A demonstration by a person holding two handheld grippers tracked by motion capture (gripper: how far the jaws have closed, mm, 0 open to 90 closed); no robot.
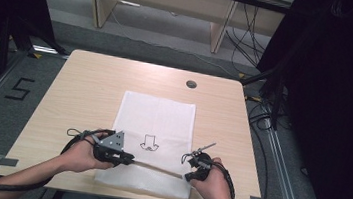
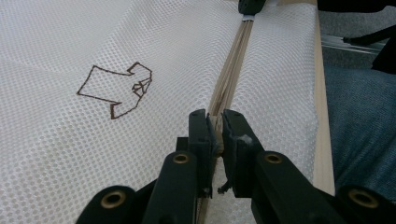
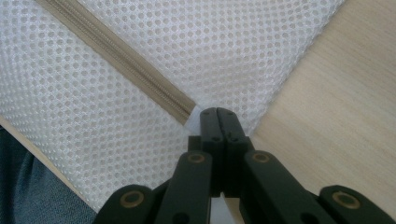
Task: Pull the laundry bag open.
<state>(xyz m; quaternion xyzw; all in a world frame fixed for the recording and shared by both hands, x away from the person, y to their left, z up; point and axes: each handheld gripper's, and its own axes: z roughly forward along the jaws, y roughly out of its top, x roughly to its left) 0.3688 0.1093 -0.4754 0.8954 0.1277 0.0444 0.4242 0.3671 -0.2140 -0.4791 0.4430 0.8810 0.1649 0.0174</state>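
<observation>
White mesh bag (image 1: 156, 122): right gripper (image 3: 217, 114) pinches zipper (image 2: 231, 70) end shut; left gripper (image 2: 218, 135) clamps the slider, pull straight along the track.

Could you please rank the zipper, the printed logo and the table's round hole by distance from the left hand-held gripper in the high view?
From the left hand-held gripper:
1. Zipper, clamped between its jaws, running right.
2. Logo, just up and right on the mesh bag.
3. Hole, near the table's far edge.
</observation>
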